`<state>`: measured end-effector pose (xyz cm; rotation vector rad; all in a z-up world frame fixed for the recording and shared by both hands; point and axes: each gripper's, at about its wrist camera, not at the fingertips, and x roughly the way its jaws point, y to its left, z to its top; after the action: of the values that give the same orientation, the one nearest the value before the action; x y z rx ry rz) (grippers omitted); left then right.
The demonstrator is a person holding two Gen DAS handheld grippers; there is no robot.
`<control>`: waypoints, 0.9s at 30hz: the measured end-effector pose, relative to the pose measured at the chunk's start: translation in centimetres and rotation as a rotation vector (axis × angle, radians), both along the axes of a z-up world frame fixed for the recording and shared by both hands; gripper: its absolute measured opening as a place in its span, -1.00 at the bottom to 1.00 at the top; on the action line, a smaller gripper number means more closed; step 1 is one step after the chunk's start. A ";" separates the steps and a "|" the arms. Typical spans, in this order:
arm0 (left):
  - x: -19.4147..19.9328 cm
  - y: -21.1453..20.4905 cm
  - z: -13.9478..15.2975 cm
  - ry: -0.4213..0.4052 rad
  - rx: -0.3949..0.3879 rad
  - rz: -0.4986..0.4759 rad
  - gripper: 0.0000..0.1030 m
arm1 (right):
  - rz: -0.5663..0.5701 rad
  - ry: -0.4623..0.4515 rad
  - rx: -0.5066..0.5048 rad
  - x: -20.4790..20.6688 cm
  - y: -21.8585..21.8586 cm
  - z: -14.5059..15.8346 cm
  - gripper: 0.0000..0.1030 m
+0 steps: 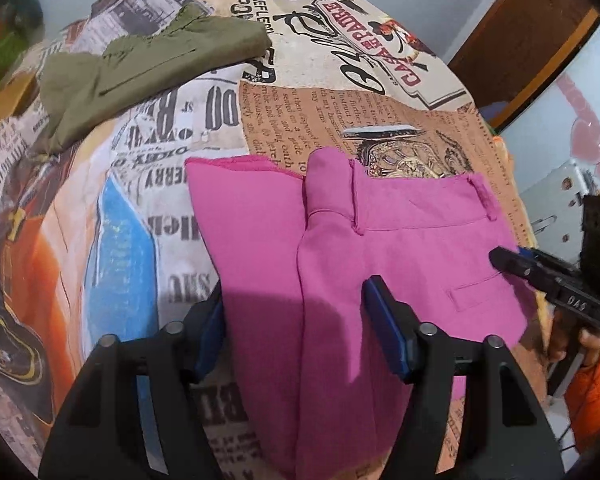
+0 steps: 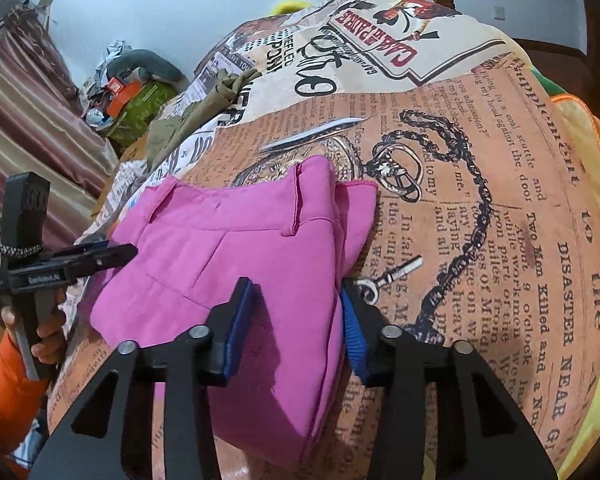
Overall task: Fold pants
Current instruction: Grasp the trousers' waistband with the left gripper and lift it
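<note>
Pink pants (image 1: 340, 264) lie folded into a compact stack on a newspaper-print cover, waistband and belt loop facing up; they also show in the right wrist view (image 2: 236, 248). My left gripper (image 1: 296, 300) is open, its fingers hovering over the near edge of the stack, holding nothing. My right gripper (image 2: 296, 308) is open over the stack's other side, also empty. Each gripper shows side-on in the other's view: the right one (image 1: 508, 260) at the pants' right edge, the left one (image 2: 120, 254) at their left edge.
Folded olive-green pants (image 1: 140, 68) lie farther back on the newspaper-print cover (image 2: 480, 200). A brown door (image 1: 520, 28) stands at the right. A cluttered pile (image 2: 124, 92) and a striped curtain (image 2: 28, 128) are at the left.
</note>
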<state>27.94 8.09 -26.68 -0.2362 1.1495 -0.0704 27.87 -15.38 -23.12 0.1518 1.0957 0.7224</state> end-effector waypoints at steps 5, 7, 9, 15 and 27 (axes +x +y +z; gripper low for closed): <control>-0.1 -1.2 0.5 -0.021 0.037 -0.023 -0.34 | -0.013 -0.018 -0.003 0.1 0.1 0.5 -0.61; -0.3 -1.7 0.9 -0.038 0.068 -0.031 -0.49 | -0.011 -0.037 -0.008 0.0 0.2 0.9 -0.68; -0.7 -2.3 1.5 -0.066 0.110 -0.036 -0.58 | -0.012 -0.060 -0.012 -0.1 0.4 1.5 -0.74; -1.6 -1.9 3.3 -0.129 0.136 0.015 -0.72 | -0.002 -0.109 -0.001 -0.6 0.9 3.6 -0.79; -3.9 1.4 8.8 -0.246 0.176 0.079 -0.75 | 0.060 -0.243 0.028 -1.2 4.6 8.8 -0.79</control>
<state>24.09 9.50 -17.85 -0.1125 0.8943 0.0704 26.64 -10.74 -14.37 0.0524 0.8613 0.7885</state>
